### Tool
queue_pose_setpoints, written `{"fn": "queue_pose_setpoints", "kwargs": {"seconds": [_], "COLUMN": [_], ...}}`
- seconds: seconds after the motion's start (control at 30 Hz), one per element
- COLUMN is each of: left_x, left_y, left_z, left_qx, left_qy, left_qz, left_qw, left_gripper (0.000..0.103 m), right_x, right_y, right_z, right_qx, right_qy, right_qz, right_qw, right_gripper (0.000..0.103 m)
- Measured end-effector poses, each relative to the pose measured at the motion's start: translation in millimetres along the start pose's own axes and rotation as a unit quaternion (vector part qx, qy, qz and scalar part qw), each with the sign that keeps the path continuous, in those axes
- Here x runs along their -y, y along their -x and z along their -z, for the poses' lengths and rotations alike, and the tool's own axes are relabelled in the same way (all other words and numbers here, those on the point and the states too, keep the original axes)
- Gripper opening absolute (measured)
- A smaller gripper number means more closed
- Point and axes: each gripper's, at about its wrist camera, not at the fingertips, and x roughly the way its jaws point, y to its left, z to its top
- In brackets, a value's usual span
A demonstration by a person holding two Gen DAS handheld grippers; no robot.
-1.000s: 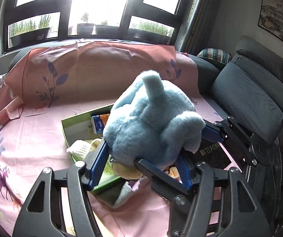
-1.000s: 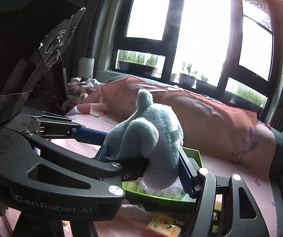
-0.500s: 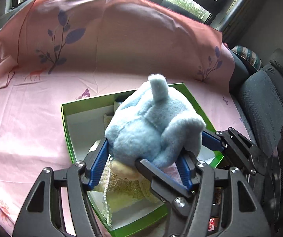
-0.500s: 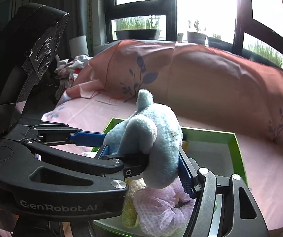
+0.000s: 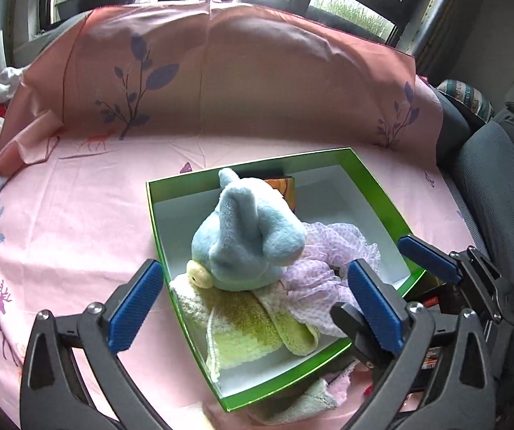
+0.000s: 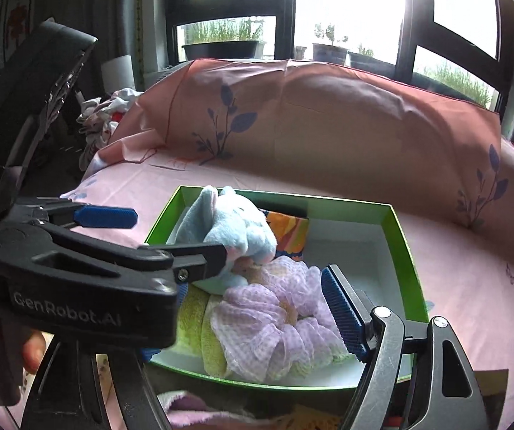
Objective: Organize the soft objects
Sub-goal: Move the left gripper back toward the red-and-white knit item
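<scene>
Left wrist cam first: my left gripper (image 5: pixel 253 299) has just been opening and its blue pads (image 5: pixel 135 304) now stand wide apart, clear of everything, nothing pinched. The blue plush toy (image 5: pixel 248 240) sits in the green box (image 5: pixel 185 320), about dead centre of the view, resting on the yellow-green towel (image 5: pixel 253 333) with the lilac checked cloth (image 5: pixel 332 261) touching it at 3 o'clock. An orange patterned packet (image 5: pixel 285 188) pokes out behind the toy at 1 o'clock. The box lies on the pink sheet (image 5: pixel 77 222). My right gripper (image 5: pixel 425 254) comes in at 4 o'clock over the box's right edge.

Right wrist cam: my right gripper (image 6: pixel 257 286) has also just been opening. Its right pad (image 6: pixel 341 311) lies against the lilac checked cloth (image 6: pixel 278 319) but isn't squeezing it, and the other pad is hidden behind the left gripper's black body. Plush toy (image 6: pixel 235 225) is free in the box's (image 6: pixel 400 251) far-left corner, around 11 o'clock from that pad. The left gripper (image 6: pixel 106 216) crosses the view from 9 o'clock, with my fingers (image 6: pixel 34 349) curled on the handle low left.
</scene>
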Motion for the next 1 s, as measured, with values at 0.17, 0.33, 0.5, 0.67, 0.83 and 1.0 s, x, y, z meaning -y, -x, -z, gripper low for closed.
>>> {"fn": "queue_pose_setpoints", "kwargs": {"seconds": [0.17, 0.33, 0.5, 0.67, 0.83, 1.0], "left_x": [15, 28, 40, 52, 64, 66], "left_y": [34, 53, 73, 90, 104, 105], "left_z": [24, 56, 84, 103, 117, 130], "left_qx": [0.033, 0.033, 0.047, 0.057, 0.072, 0.057], "left_qy": [-0.041, -0.053, -0.057, -0.065, -0.077, -0.064], "left_qz": [-0.055, -0.105, -0.123, -0.122, -0.126, -0.085], "left_qw": [0.9971, 0.9925, 0.9896, 0.9887, 0.9864, 0.9927], "left_gripper": [0.102, 0.102, 0.102, 0.102, 0.102, 0.102], "right_x": [11, 14, 11, 8, 7, 8], "right_y": [35, 63, 89, 112, 128, 139], "right_z": [25, 50, 68, 84, 98, 114], "right_qx": [0.001, 0.004, 0.010, 0.022, 0.022, 0.022], "right_qy": [-0.023, -0.031, -0.039, -0.053, -0.062, -0.078], "right_qz": [0.015, 0.034, 0.039, 0.034, 0.032, 0.018], "right_qw": [1.000, 0.999, 0.998, 0.998, 0.997, 0.997], "right_gripper": [0.084, 0.090, 0.092, 0.095, 0.095, 0.095]}}
